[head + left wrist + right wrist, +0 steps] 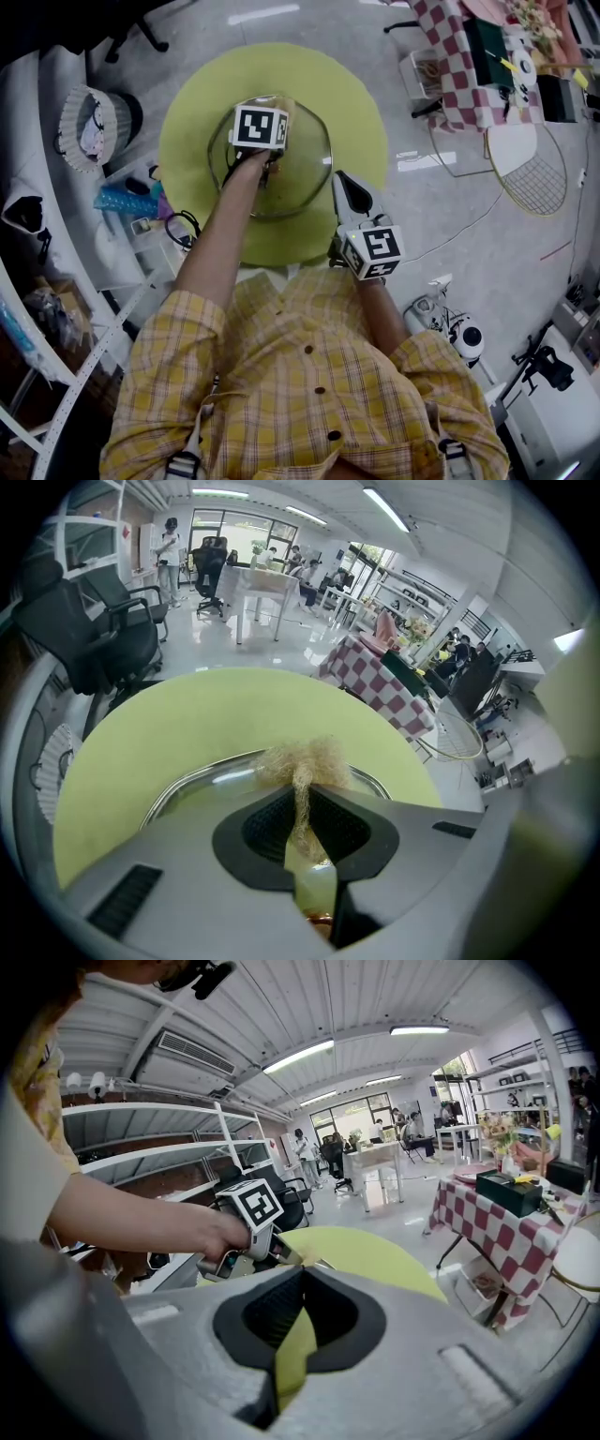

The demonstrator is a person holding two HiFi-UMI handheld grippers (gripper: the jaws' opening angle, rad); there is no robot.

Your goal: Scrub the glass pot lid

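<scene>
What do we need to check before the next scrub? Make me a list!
1. Scrubber gripped: left hand-held gripper shut on the straw-coloured fibre scrubber. Ok.
2. Glass pot lid lies on the green round table, away from its edge. Ok.
3. Scrubber pressing on the glass: cannot tell.
4. Lid held steady: right hand-held gripper is shut, empty, beside the rim. Not ok.
5. Soap or water on the lid: cannot tell.

Left gripper view: near rim of lid (187, 785) hidden behind left gripper (303, 782); scrubber (300, 759) tail lost between the jaws. Head view: lid centre covered by that gripper; surface (197, 112) near edge partly hidden by forearm (220, 225)
</scene>
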